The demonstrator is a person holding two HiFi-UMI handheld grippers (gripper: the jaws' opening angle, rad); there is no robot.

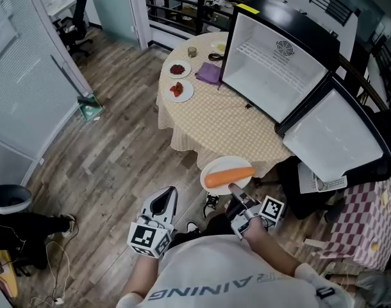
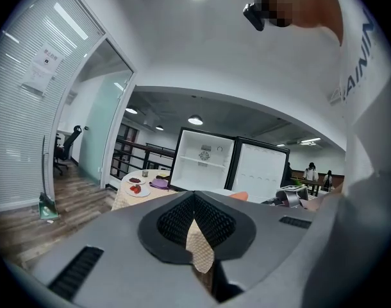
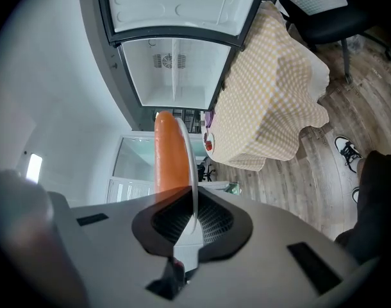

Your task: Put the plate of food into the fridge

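Observation:
A white plate [image 1: 216, 167] with a long orange carrot [image 1: 229, 176] on it is held in the air just off the near edge of the round table [image 1: 247, 133]. My right gripper [image 1: 236, 191] is shut on the plate's near rim. In the right gripper view the plate [image 3: 193, 172] shows edge-on between the jaws, with the carrot [image 3: 169, 151] to its left. The white fridge [image 1: 266, 63] stands open on the table's far side, its door [image 1: 333, 136] swung out to the right. My left gripper [image 1: 163, 201] is shut and empty, down by the person's body.
At the table's far left are two small plates of red food [image 1: 181, 90], a purple cloth [image 1: 209, 73] and a cup [image 1: 191, 52]. A chair with a white basket [image 1: 320, 181] stands right of the table. The floor is wood, with a bin [image 1: 8, 197] at the left.

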